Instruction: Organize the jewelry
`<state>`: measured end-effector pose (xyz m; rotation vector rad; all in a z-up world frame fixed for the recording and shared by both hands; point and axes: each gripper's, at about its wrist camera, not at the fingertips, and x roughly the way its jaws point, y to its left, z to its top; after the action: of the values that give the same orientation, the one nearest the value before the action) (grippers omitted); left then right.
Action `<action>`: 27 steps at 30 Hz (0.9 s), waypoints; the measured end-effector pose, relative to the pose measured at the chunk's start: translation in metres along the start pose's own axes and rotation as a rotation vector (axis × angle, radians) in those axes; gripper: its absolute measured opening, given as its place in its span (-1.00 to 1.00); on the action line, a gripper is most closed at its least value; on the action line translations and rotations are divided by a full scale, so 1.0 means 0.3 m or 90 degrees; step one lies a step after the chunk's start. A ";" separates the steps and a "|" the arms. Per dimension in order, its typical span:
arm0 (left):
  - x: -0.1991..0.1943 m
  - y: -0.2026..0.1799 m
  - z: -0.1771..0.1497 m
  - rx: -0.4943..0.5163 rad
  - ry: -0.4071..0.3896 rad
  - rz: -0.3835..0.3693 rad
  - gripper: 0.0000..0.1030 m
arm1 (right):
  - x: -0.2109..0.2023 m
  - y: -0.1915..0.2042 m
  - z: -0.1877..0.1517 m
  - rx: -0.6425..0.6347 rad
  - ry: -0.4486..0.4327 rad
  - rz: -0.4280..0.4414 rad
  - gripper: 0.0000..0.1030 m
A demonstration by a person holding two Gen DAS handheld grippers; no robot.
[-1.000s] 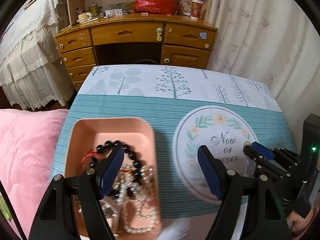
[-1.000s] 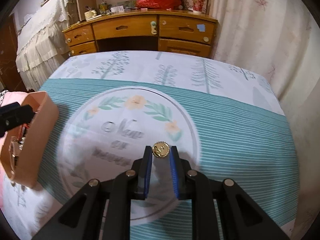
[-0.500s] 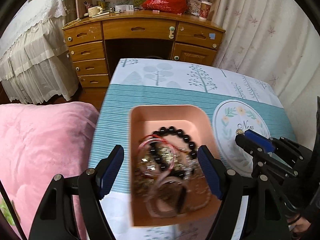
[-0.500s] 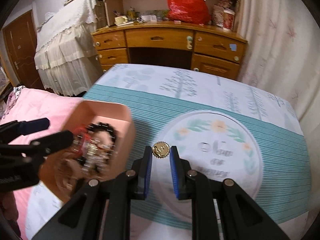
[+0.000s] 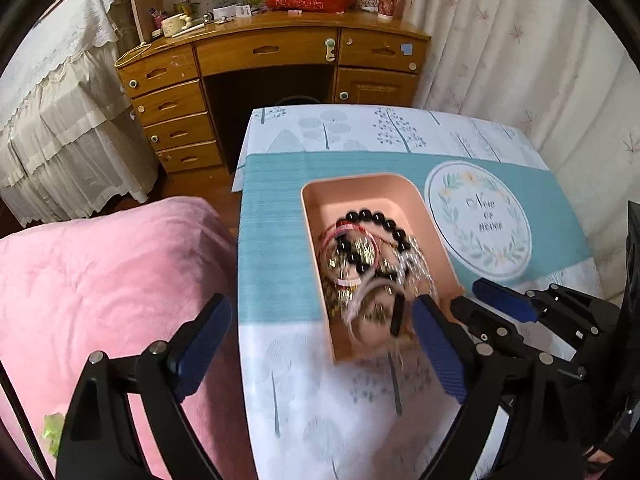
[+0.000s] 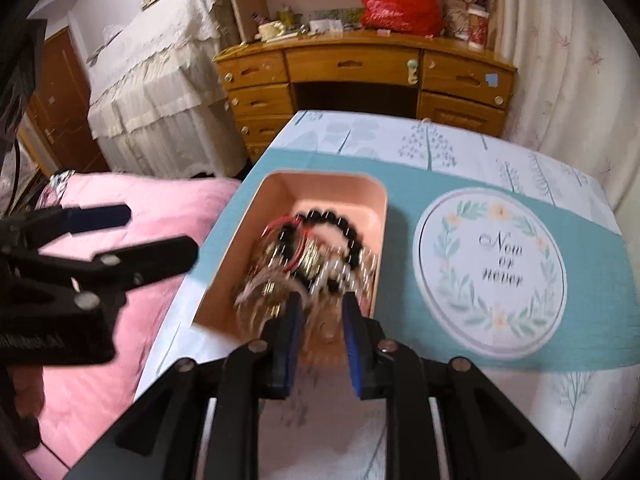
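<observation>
My right tongs hang over the near end of the pink tray, their blue pads parted a little and widening, with nothing gripped between them; only the blurred heap of jewelry shows through the gap. My left tongs stand spread wide and are widening too, one pad over the pink blanket, the other by the tray's near right corner, neither pressing on anything. The tray sits on the teal band of the tablecloth, near the table's left edge. In it lie a black bead bracelet, a red cord loop and tangled pale and gold pieces, too smeared to sort. Just right of the tray is the round "Now or never" emblem. Beyond the table stands a wooden desk with a red bag on top.
</observation>
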<state>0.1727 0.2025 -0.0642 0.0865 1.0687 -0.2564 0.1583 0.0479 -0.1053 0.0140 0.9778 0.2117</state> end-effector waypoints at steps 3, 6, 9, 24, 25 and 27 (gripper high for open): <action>-0.063 -0.039 -0.054 -0.020 0.018 0.009 0.77 | -0.069 -0.016 -0.054 0.009 0.016 0.016 -0.42; -0.102 -0.101 -0.113 -0.039 0.036 0.020 0.77 | -0.131 -0.060 -0.124 0.043 0.052 0.052 -0.15; -0.119 -0.198 -0.172 -0.047 0.068 0.039 0.78 | -0.199 -0.112 -0.216 0.071 0.091 0.062 -0.15; -0.322 -0.736 -0.341 -0.009 0.083 -0.021 0.82 | -0.698 -0.484 -0.557 0.211 0.130 -0.001 0.50; -0.337 -0.750 -0.344 -0.012 0.079 -0.020 0.94 | -0.730 -0.493 -0.560 0.219 0.125 0.003 0.55; -0.368 -0.768 -0.358 -0.028 0.068 -0.019 0.99 | -0.780 -0.498 -0.563 0.223 0.115 0.017 0.55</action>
<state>-0.0267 0.0189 -0.0069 0.0456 1.1814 -0.2579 -0.0814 -0.1557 -0.0239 0.3344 1.1855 0.0645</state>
